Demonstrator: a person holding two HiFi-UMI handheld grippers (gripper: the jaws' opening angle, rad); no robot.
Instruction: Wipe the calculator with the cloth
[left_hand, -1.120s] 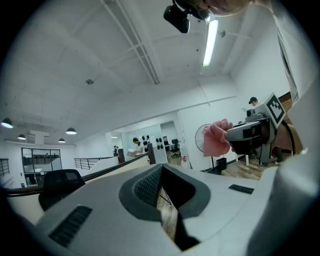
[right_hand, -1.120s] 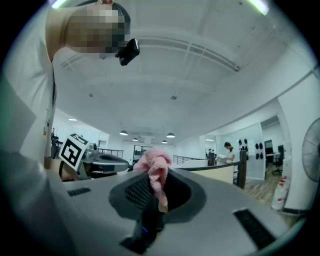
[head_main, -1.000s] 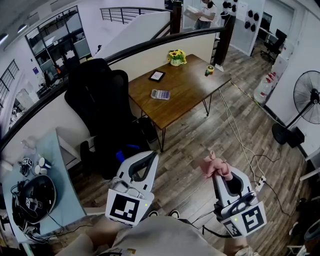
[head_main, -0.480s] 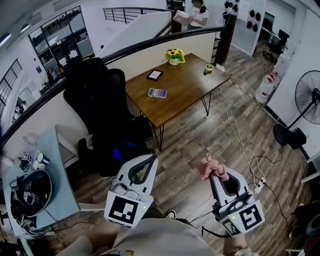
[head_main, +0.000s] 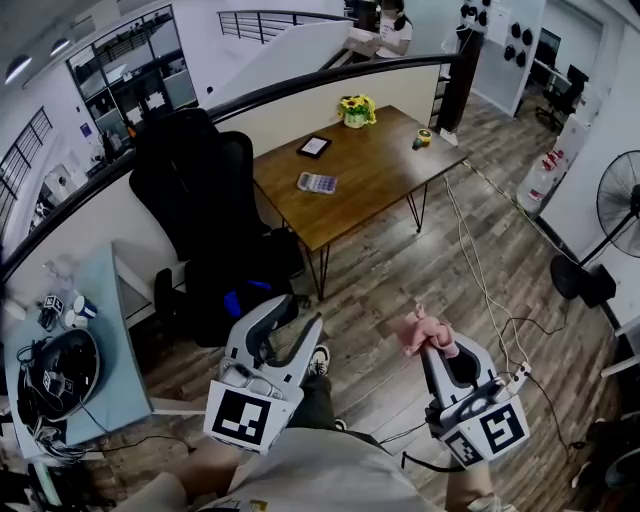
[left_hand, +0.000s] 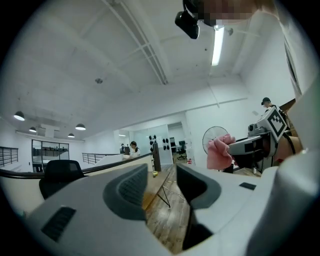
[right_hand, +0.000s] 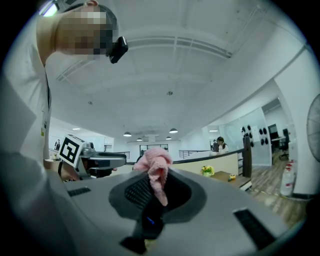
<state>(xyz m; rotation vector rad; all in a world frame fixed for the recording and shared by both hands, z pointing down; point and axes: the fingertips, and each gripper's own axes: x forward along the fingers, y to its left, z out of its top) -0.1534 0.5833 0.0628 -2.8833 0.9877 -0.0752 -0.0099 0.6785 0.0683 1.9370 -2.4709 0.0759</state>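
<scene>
The calculator (head_main: 317, 182) lies on a wooden table (head_main: 375, 185) far ahead in the head view. My right gripper (head_main: 432, 336) is shut on a pink cloth (head_main: 421, 329), which bunches above its pads (right_hand: 152, 176). The cloth also shows from the left gripper view as a pink cloth (left_hand: 220, 151) at the right. My left gripper (head_main: 298, 312) is held low at the left; its jaws have just been opening and stand apart with nothing between its fingers (left_hand: 131, 189). Both grippers hang over the floor, well short of the table.
A black office chair (head_main: 195, 190) stands left of the table. On the table are a flower pot (head_main: 354, 111), a dark tablet (head_main: 314, 146) and a small cup (head_main: 423, 139). A light blue side table (head_main: 100, 345) holds gear at the left. Cables run across the wooden floor (head_main: 480, 280). A fan (head_main: 618, 215) stands at the right.
The left gripper's jaws, shut before, now stand apart. Both grippers have shifted a little with the person, whose shoe now shows below. The cloth stays in the right gripper.
</scene>
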